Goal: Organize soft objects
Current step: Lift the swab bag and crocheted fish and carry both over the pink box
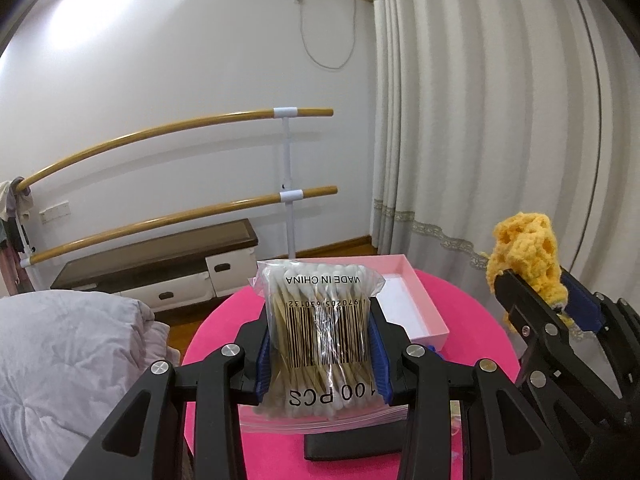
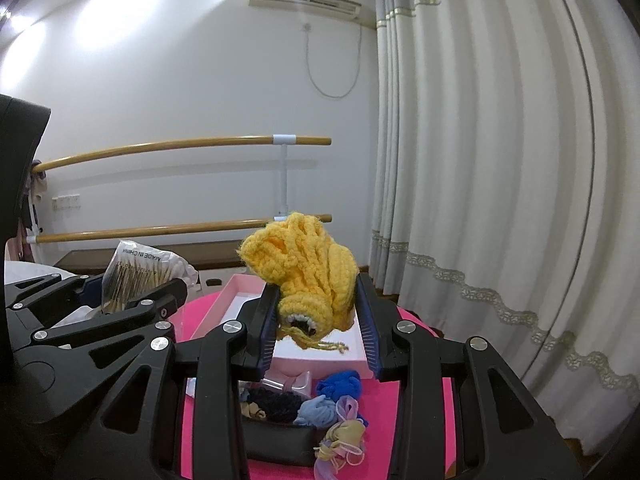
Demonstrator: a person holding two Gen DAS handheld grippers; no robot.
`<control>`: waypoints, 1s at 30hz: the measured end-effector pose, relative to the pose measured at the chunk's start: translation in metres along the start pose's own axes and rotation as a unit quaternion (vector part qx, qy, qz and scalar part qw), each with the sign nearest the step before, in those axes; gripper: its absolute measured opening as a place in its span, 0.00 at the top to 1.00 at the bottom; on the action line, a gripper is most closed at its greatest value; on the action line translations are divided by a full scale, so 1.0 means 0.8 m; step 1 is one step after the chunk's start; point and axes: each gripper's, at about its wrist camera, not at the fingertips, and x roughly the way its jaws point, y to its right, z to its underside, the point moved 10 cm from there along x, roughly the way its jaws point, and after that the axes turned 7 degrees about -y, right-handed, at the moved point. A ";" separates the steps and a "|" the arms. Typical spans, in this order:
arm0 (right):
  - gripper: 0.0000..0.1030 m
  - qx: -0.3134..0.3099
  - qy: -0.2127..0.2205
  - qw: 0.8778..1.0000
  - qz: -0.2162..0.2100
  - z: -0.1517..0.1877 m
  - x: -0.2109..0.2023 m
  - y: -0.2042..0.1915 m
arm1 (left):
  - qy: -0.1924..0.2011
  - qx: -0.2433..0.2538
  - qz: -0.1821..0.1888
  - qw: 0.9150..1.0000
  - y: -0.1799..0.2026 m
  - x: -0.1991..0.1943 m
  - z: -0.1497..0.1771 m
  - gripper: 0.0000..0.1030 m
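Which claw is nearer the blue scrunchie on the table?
Right. The right claw, holding the yellow knit piece, hangs just above the blue scrunchie; the left claw is off to its left.

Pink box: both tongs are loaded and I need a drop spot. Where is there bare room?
The pink box floor looks bare, and the pink table to its right is free. The near edge is crowded with hair ties and a black tray.

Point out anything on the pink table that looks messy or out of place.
A jumble of hair ties lies heaped loose on the pink table in front of the pink box, not in it. Nothing looks spilled or damaged.
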 end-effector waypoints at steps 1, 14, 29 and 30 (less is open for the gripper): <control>0.67 0.000 -0.001 1.000 0.001 0.001 0.001 0.000 | -0.001 0.000 0.000 1.000 0.000 0.002 -0.001 0.64; 0.67 0.006 -0.014 1.000 -0.002 -0.008 0.011 0.003 | -0.011 0.000 -0.003 1.000 0.017 0.034 -0.028 0.64; 0.67 0.011 -0.042 0.999 -0.015 -0.027 0.099 0.016 | -0.038 0.007 -0.002 0.999 0.026 0.132 -0.077 0.64; 0.67 0.013 -0.050 0.999 -0.016 -0.026 0.111 0.018 | -0.045 0.006 -0.005 0.999 0.027 0.148 -0.083 0.64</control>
